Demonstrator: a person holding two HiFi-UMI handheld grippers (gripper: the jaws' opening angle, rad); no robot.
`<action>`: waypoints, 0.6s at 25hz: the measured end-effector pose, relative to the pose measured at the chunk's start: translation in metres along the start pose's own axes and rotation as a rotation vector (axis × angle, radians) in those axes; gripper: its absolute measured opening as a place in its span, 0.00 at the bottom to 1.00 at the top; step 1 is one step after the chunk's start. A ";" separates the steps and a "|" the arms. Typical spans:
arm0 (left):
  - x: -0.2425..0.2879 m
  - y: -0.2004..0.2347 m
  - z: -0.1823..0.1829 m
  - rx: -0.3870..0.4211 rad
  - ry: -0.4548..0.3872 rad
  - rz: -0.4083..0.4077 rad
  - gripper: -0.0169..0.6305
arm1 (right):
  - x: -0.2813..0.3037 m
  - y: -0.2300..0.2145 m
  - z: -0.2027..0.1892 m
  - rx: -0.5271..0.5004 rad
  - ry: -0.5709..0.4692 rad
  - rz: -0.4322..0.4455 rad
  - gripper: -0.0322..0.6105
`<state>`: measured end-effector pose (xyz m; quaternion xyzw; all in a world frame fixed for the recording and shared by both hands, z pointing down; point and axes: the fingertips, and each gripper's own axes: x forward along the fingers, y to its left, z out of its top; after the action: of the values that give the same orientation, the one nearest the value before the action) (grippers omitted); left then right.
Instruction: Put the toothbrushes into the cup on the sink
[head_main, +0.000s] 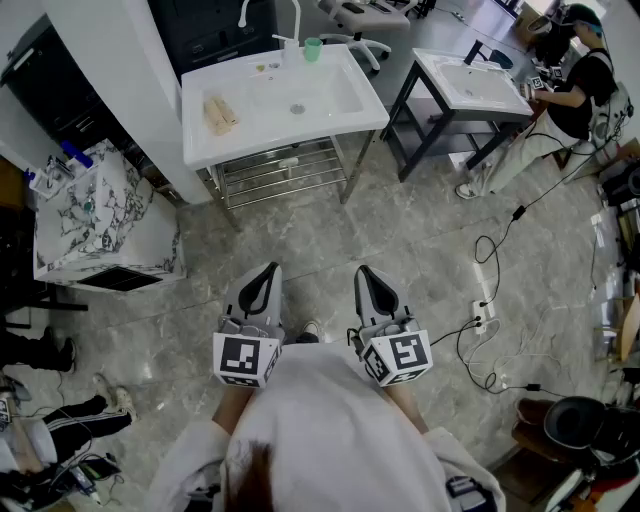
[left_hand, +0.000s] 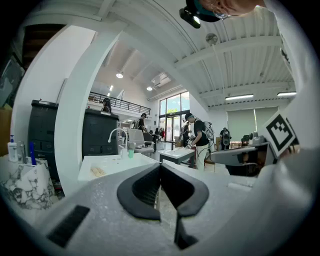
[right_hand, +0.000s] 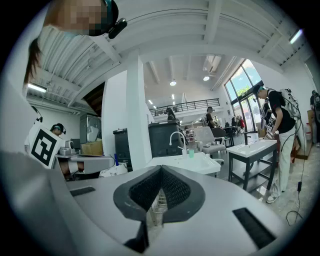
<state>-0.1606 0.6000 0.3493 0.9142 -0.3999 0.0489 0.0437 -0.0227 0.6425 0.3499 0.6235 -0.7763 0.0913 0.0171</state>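
Left claw (head_main: 268, 272) shut and empty; right claw (head_main: 366, 272) likewise. Pale tan sticks, probably the toothbrushes (head_main: 220, 112), lie well off at eleven o'clock on the white sink (head_main: 300, 125), pointing roughly away, nearer the left claw; small green cup (head_main: 313, 48) at twelve.

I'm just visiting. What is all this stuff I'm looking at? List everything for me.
sink: one, white, top centre
faucet: one, white, sink's back
cup: one, green, sink's back edge
toothbrushes: count unclear, tan, sink's left side
second sink: one, white, top right
person: one, dark top, at second sink
cabinet: one, marbled white, left
cables: several, black, floor right
left gripper: one, grey, bottom centre, fingers together
right gripper: one, grey, beside it, fingers together
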 end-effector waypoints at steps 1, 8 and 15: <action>0.000 0.000 0.000 0.000 0.001 -0.002 0.05 | 0.000 0.000 0.000 -0.001 0.000 0.000 0.07; 0.003 -0.007 0.002 0.003 0.002 -0.001 0.05 | -0.003 -0.008 0.001 -0.004 -0.002 0.005 0.07; 0.004 -0.005 0.004 0.007 0.000 -0.023 0.05 | -0.003 -0.009 0.002 -0.001 -0.017 0.034 0.07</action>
<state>-0.1540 0.6001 0.3458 0.9188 -0.3893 0.0498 0.0408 -0.0129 0.6431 0.3482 0.6110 -0.7869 0.0860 0.0093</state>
